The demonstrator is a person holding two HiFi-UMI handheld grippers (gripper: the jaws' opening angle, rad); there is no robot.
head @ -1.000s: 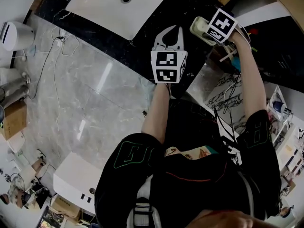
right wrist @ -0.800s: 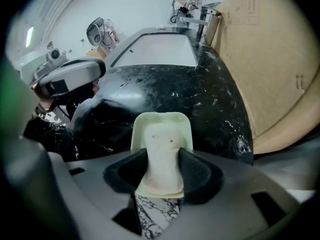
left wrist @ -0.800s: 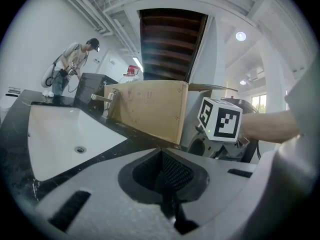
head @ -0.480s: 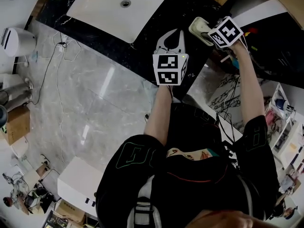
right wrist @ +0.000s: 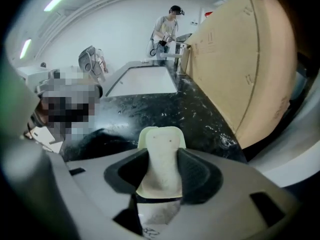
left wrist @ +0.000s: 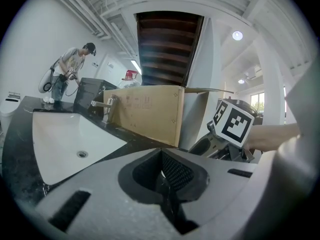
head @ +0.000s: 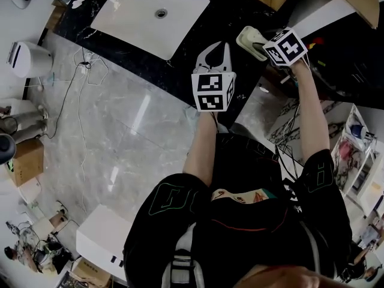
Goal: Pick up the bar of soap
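My right gripper [right wrist: 161,176], jaws just closing, now pinches the bar of soap [right wrist: 160,151] over the worktop [right wrist: 150,109]. Left gripper [left wrist: 163,178] is clenched, empty.

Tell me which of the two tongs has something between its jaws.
The right tongs: their jaws have just been closing on the pale bar of soap. The left tongs have their jaws together, with nothing between them.
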